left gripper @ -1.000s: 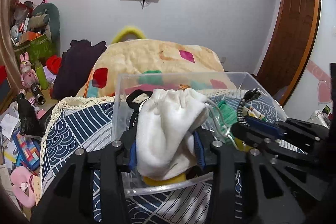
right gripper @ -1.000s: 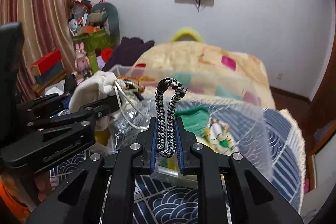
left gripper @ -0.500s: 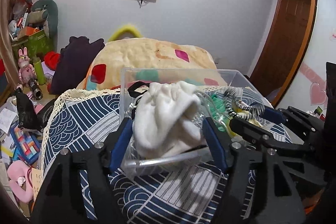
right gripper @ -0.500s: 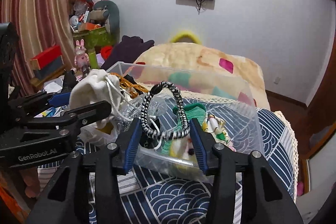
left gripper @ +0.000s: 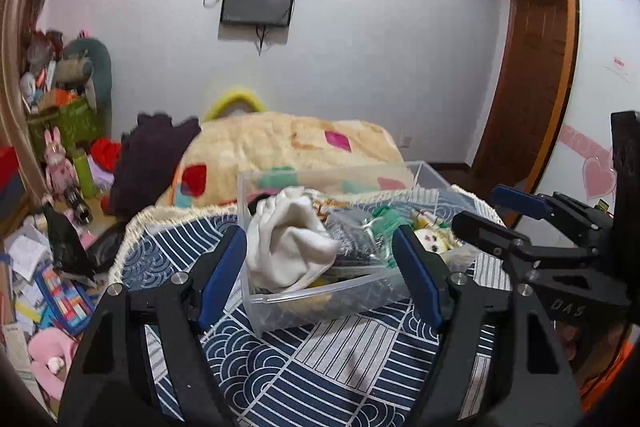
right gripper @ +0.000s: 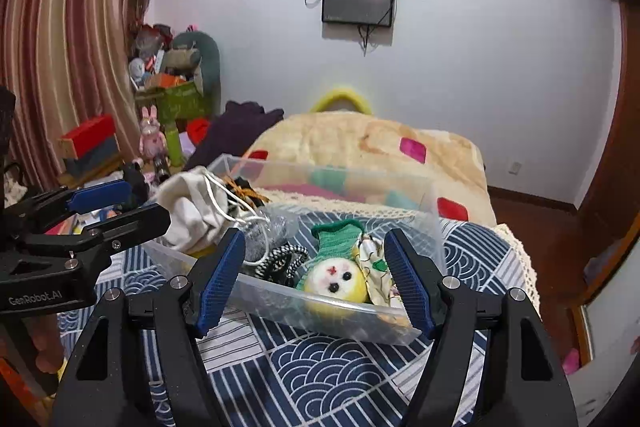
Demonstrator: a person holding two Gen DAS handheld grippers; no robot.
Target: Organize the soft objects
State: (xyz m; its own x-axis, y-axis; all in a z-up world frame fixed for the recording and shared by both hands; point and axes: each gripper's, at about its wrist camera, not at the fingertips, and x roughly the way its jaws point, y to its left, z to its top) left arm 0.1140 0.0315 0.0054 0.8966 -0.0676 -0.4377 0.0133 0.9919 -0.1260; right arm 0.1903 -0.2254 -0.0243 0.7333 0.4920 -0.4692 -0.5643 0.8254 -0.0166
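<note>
Both grippers are hanging in front of the clear bin (right gripper: 430, 195), jaws spread wide and holding nothing: left gripper (left gripper: 320, 267), right gripper (right gripper: 316, 277). The soft things are lying inside the bin: white pouch (left gripper: 286, 241) at the left end, striped cord (right gripper: 280, 261) mid-bin, yellow doll (right gripper: 334, 281) near the front wall. The pouch is bulging above the rim; it is likely to slump out if a finger brushes it. A careless nudge could slide the light bin across the cloth (right gripper: 320, 367).

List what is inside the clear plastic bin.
In the clear plastic bin: white drawstring pouch, black-and-white cord, green knit piece, yellow plush face. Lower layers are covered.
</note>
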